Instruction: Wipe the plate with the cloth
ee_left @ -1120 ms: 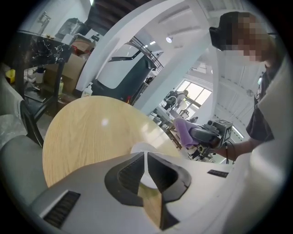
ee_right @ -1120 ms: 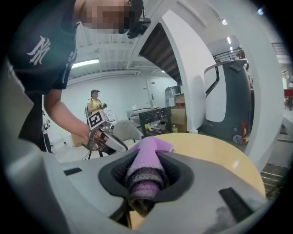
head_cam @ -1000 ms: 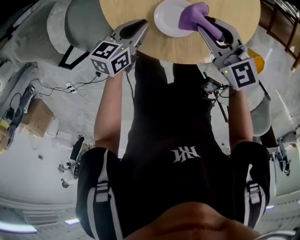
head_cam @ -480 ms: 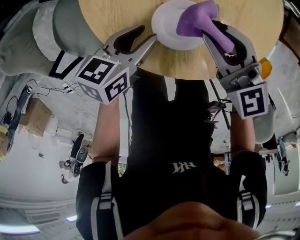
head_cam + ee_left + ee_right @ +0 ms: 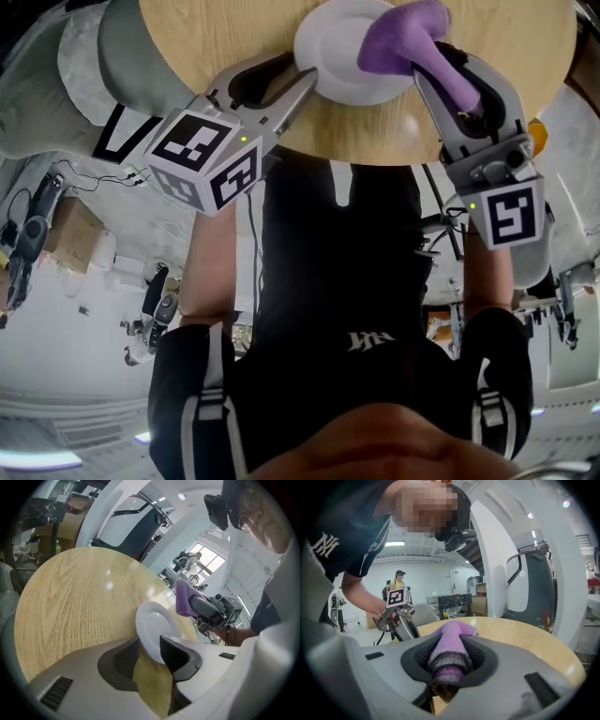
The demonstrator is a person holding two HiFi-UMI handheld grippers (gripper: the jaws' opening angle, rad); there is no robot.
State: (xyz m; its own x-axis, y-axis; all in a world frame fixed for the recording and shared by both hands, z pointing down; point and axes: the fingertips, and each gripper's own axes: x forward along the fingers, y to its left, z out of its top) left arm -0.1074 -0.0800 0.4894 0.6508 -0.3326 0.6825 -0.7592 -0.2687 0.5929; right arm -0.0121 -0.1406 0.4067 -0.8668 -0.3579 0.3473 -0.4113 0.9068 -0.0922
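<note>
A white plate (image 5: 342, 52) lies on the round wooden table (image 5: 234, 37) near its front edge. My left gripper (image 5: 302, 70) reaches the plate from the left. Its jaws have just been closing a little but still stand wide, with the plate's rim (image 5: 154, 625) between them and no pad clearly pressing on it. My right gripper (image 5: 427, 52) is shut on a rolled purple cloth (image 5: 398, 33), whose free end hangs over the plate's right side. In the right gripper view the cloth (image 5: 452, 637) fills the space between the jaws.
A grey seat (image 5: 122, 47) stands by the table's left side. Cables and a cardboard box (image 5: 70, 230) lie on the floor below. Big white and dark machines (image 5: 126, 527) stand behind the table. The person's body is close to the table's front edge.
Both grippers have sunk toward the table. The left gripper's jaws, nearly closed beside the plate a second ago, have spread and now straddle its rim. The cloth stays in the right gripper.
</note>
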